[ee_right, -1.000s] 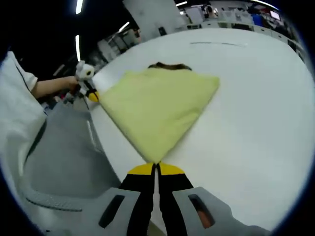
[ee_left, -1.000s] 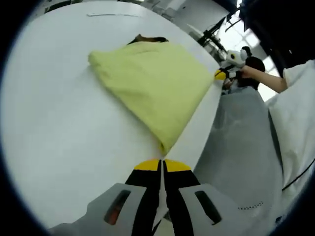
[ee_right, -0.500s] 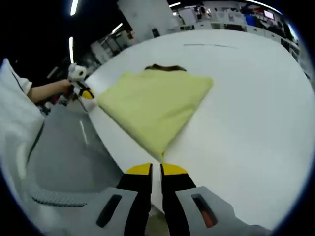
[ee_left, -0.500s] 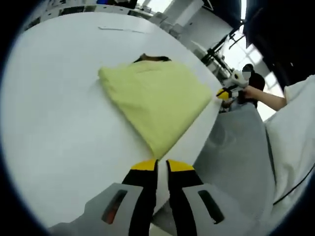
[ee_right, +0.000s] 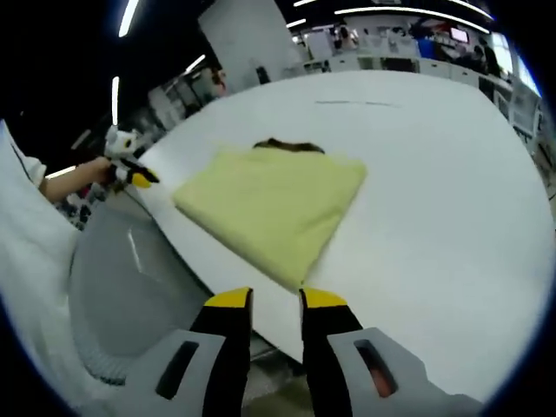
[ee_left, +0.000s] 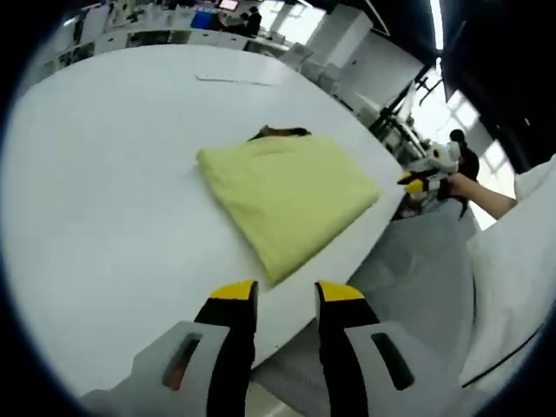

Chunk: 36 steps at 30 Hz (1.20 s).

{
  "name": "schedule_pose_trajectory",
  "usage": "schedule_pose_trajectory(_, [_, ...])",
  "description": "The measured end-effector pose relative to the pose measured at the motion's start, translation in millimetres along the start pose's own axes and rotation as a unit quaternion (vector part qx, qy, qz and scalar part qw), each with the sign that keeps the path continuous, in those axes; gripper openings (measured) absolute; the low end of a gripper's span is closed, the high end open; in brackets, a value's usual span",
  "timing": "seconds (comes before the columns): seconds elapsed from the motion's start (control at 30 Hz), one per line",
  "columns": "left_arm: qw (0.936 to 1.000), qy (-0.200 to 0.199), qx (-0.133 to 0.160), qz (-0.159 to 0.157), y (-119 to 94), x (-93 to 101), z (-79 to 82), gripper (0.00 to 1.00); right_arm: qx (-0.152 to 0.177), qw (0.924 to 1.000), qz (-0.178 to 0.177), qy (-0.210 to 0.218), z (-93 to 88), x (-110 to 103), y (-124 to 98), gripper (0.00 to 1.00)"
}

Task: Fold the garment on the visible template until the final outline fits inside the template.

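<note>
A folded pale-yellow garment [ee_left: 287, 195] lies flat on the white table [ee_left: 104, 174], with a dark strip [ee_left: 278, 133] peeking from under its far edge. My left gripper [ee_left: 284, 292] is open, just short of the garment's near corner, holding nothing. From the other side the same garment [ee_right: 269, 213] and dark strip [ee_right: 287, 145] show on the table [ee_right: 434, 200]. My right gripper [ee_right: 275, 300] is open near that side's corner, also holding nothing. Each gripper appears far off in the other's view: right gripper [ee_left: 417, 181], left gripper [ee_right: 139, 176].
A thin dark line [ee_left: 230, 81] marks the table's far part, line [ee_right: 352, 102] too. The table edge [ee_left: 382, 217] runs close beside the garment, with grey floor [ee_left: 417, 287] below. A person's white sleeve [ee_right: 26, 252] is at the side. Desks and people stand in the background.
Both grippers went from shut at the garment's near corners to open, and both drew back from the cloth. The garment stays flat on the table.
</note>
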<state>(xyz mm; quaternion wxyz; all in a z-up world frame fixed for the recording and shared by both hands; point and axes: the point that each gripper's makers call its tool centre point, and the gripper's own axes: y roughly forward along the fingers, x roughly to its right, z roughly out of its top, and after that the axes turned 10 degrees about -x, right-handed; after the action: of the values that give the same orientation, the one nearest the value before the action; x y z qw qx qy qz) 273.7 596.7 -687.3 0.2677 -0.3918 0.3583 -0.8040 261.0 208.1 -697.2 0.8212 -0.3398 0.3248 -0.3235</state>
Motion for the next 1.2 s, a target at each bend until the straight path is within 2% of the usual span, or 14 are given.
schedule_pose_trajectory(0.1, [0.9997,-0.015,0.013,0.016,-11,1.6,1.0,0.31,0.011,0.9999,-0.01,0.005,5.0,-5,-9,0.31])
schedule_pose_trajectory(0.23, [0.9983,-0.029,0.039,0.031,-25,6.1,5.3,0.4,0.018,0.9993,-0.027,0.018,8.3,-9,-22,0.51])
schedule_pose_trajectory(0.33, [0.9973,-0.032,0.051,0.041,-31,8.0,6.5,0.49,0.03,0.9987,-0.033,0.022,11.1,-13,-31,0.6])
schedule_pose_trajectory(0.6, [0.996,-0.03,0.065,0.054,-47,20.5,0.1,0.53,0.05,0.9978,-0.04,0.019,15.1,-26,-54,0.63])
schedule_pose_trajectory(0.8, [0.9954,-0.027,0.07,0.059,-57,34.9,-8.6,0.58,0.057,0.9974,-0.043,0.008,15.3,-35,-65,0.7])
schedule_pose_trajectory(0.87, [0.9953,-0.025,0.073,0.059,-61,40.8,-9.4,0.6,0.062,0.997,-0.045,0.005,16.0,-38,-70,0.72])
schedule_pose_trajectory(1.0, [0.9951,-0.016,0.077,0.059,-68,50.2,-9.0,0.64,0.092,0.9948,-0.041,0.003,22.8,-46,-84,0.76])
schedule_pose_trajectory(1.2, [0.9954,-0.003,0.081,0.051,-77,68.3,-5.5,0.75,0.108,0.9928,-0.052,-0.011,23.4,-50,-103,0.86])
